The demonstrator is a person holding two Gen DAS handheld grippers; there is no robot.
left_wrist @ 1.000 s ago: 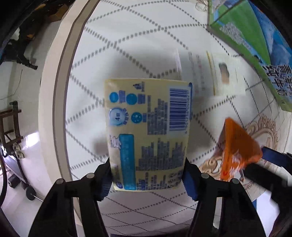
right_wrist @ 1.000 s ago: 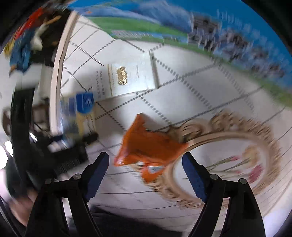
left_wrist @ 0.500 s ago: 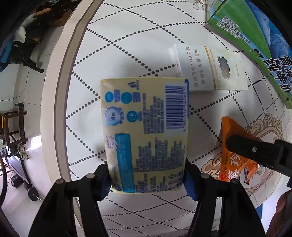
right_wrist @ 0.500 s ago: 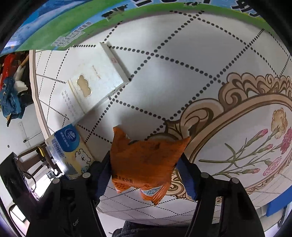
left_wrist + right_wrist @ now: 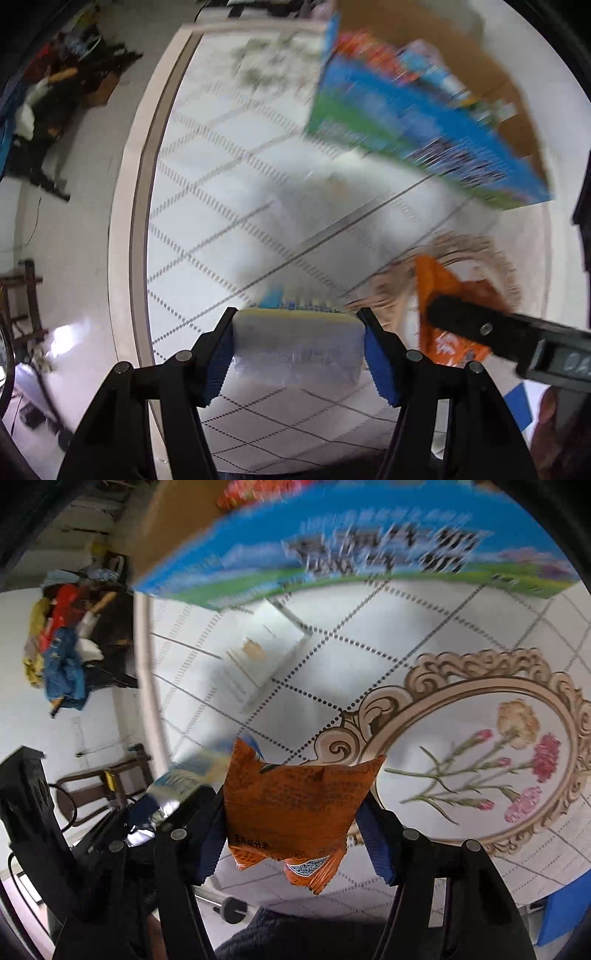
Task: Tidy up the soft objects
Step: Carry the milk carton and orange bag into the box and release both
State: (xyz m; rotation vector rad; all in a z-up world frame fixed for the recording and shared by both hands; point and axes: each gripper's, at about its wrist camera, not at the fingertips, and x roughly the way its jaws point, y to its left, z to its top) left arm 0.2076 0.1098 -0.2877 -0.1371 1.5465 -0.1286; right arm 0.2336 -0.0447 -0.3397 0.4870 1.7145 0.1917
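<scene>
My left gripper (image 5: 298, 350) is shut on a yellow and blue tissue pack (image 5: 297, 349), held above the table and seen end-on. My right gripper (image 5: 291, 827) is shut on an orange snack bag (image 5: 295, 805), lifted off the table. In the left wrist view the orange bag (image 5: 443, 291) and the right gripper's black body sit at the right. In the right wrist view the tissue pack (image 5: 184, 779) shows blurred at the left.
A large blue and green carton (image 5: 413, 122) with items inside stands at the back of the table; it also shows in the right wrist view (image 5: 351, 550). A white flat box (image 5: 262, 657) lies on the patterned tabletop (image 5: 461, 635). The table's rim (image 5: 136, 206) runs along the left.
Both grippers have lifted and tilted up, so the carton now fills more of the view. The tissue pack has turned from flat-on to end-on. The orange bag has risen off the table.
</scene>
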